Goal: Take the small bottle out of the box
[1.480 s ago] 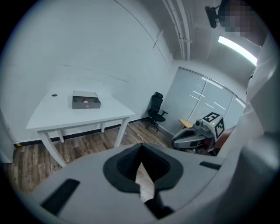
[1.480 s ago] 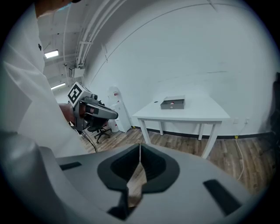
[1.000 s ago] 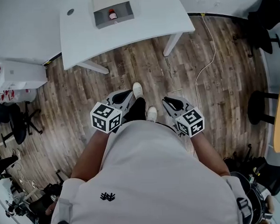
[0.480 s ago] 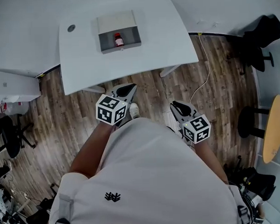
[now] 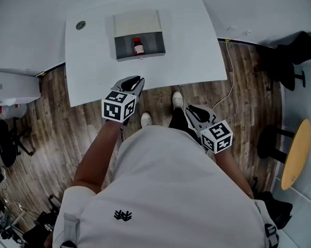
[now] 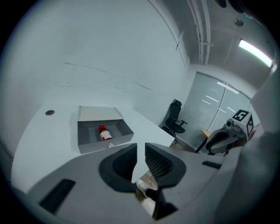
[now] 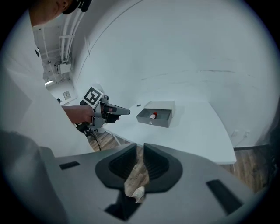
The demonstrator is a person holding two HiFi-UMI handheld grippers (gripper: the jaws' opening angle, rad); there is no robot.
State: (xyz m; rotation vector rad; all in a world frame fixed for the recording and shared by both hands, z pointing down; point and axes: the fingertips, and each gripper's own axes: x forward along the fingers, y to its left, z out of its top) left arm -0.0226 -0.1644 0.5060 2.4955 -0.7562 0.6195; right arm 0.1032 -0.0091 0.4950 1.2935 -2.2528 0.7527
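The small bottle [image 5: 138, 46] stands, seemingly upright, in the grey box [image 5: 141, 56] well ahead of the left gripper [image 6: 141, 148], whose empty jaws have just been opening yet gape only narrowly, like those of the empty right gripper [image 7: 139, 151], so a reach now risks toppling the bottle instead of straddling it.

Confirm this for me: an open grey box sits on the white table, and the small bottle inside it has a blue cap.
Not quite: the small bottle has a red cap, not a blue one, as the head view and the left gripper view both show. The rest holds: it is inside the open grey box, which sits on the white table.
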